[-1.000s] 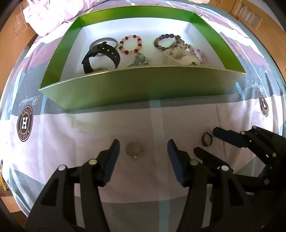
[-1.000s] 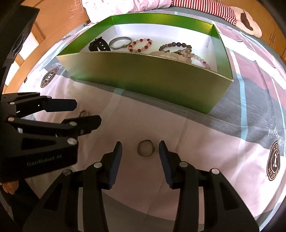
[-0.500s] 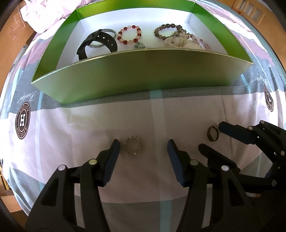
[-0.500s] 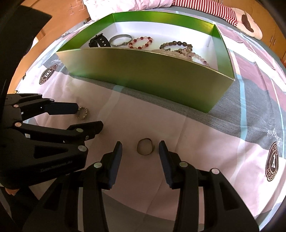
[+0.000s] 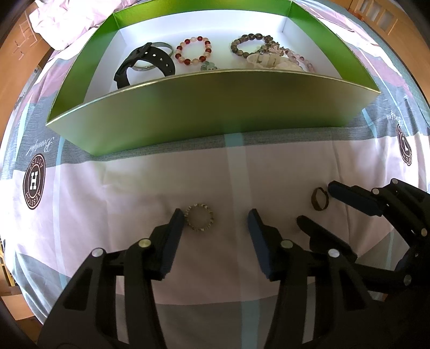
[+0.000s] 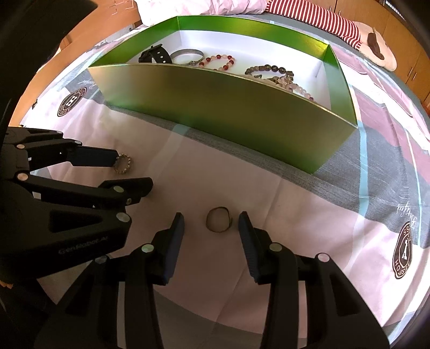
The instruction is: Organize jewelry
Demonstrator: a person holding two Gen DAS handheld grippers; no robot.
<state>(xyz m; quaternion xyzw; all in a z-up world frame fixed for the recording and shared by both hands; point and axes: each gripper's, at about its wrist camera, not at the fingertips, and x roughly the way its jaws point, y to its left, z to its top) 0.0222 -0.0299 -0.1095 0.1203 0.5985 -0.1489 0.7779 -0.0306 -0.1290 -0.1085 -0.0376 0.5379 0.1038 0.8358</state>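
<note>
A small beaded ring (image 5: 199, 217) lies on the bedsheet between the open fingers of my left gripper (image 5: 216, 218), right against the left finger; it also shows in the right wrist view (image 6: 123, 164). A plain dark metal ring (image 6: 218, 222) lies between the open fingers of my right gripper (image 6: 211, 224); it shows in the left wrist view too (image 5: 319, 198). Both grippers sit low over the sheet, side by side. The green box (image 5: 215, 107) behind them holds a black watch (image 5: 146, 63), a silver bangle (image 6: 188, 53) and several bead bracelets.
The box's tall green front wall (image 6: 215, 107) stands between the grippers and its white inside. The patterned sheet (image 5: 107, 188) spreads around. A crumpled pink blanket (image 5: 70, 21) and a striped soft toy (image 6: 336, 21) lie behind the box. Wooden furniture lines the edges.
Both grippers have dropped lower and moved forward. The beaded ring now sits against my left gripper's left finger. Both rings lie where they were.
</note>
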